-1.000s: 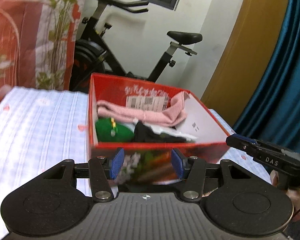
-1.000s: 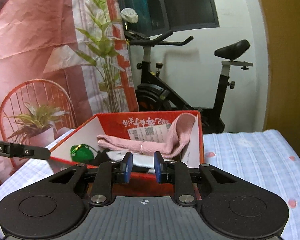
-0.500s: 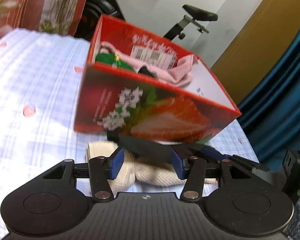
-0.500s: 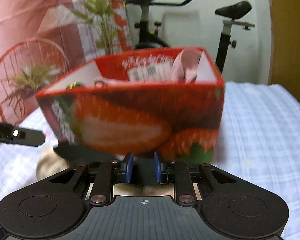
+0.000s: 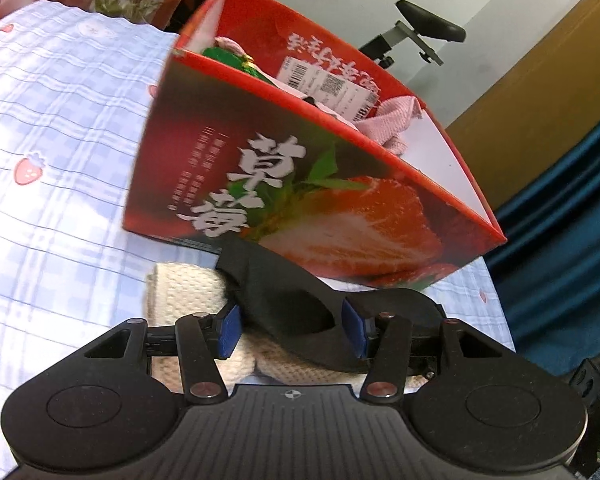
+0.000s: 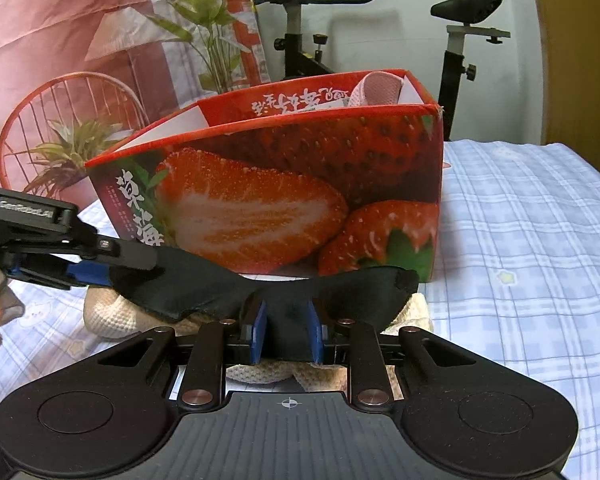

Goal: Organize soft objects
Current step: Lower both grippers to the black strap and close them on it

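mask: black soft fabric eye mask (image 6: pixel 260 292) draped over cream knitted cloth (image 6: pixel 112 316), just in front of red strawberry-print cardboard box (image 6: pixel 300 184)
long axis: runs side to side, parallel to the box's near wall
right gripper (image 6: pixel 286 334): narrow gap, pads at the mask's bridge, looks pinched
left gripper (image 5: pixel 292 330): half spread, straddling one mask end; contact unclear
nearer: both at the mask
judgement: lift together, over the near wall

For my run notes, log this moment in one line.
left gripper: astride black eye mask, grip unclear | right gripper: astride mask middle | mask: atop cream knit | strawberry box: behind
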Action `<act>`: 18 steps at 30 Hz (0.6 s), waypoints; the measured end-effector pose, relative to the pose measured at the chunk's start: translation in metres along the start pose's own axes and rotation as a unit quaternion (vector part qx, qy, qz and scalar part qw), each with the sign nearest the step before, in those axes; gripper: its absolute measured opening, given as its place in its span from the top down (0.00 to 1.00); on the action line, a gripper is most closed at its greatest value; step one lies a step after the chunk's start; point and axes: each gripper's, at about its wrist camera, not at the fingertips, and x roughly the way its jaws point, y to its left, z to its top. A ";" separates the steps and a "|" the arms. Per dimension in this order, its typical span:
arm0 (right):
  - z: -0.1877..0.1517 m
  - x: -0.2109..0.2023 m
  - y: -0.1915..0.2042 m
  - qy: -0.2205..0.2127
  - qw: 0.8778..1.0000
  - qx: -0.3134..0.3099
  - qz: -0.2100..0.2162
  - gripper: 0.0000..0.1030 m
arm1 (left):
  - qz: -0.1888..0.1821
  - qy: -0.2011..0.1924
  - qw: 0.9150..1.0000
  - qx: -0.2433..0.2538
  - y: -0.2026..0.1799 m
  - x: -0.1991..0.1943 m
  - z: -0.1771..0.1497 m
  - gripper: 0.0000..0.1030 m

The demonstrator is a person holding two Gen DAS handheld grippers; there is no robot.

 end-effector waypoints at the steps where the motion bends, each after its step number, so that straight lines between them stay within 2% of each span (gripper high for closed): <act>1: 0.000 0.000 0.000 0.000 1.000 0.002 0.001 0.79 | 0.003 -0.003 1.000 0.004 -0.002 0.001 -0.001 0.49; 2: -0.001 -0.001 -0.001 0.000 1.000 0.004 0.001 0.79 | 0.010 -0.007 1.000 0.007 -0.004 0.000 -0.001 0.62; 4: -0.001 -0.002 -0.001 0.000 1.000 0.009 0.003 0.79 | 0.017 -0.013 1.000 0.007 -0.003 -0.002 -0.002 0.78; 5: -0.001 -0.002 -0.001 0.000 1.000 0.011 0.003 0.79 | 0.010 -0.019 1.000 0.006 -0.002 -0.006 -0.002 0.81; 10: -0.001 -0.008 0.003 -0.006 1.000 0.002 0.006 0.79 | 0.009 -0.051 0.995 0.082 -0.029 -0.033 -0.012 0.86; 12: 0.000 -0.011 0.006 -0.010 1.000 -0.002 0.006 0.77 | 0.004 -0.058 0.993 0.099 -0.037 -0.042 -0.018 0.87; 14: 0.002 -0.014 0.008 -0.015 1.000 -0.001 0.013 0.70 | 0.006 -0.060 0.993 0.097 -0.037 -0.047 -0.024 0.87; 18: 0.004 -0.021 0.011 -0.026 1.000 0.001 0.014 0.68 | 0.010 -0.049 0.996 0.072 -0.023 -0.048 -0.035 0.87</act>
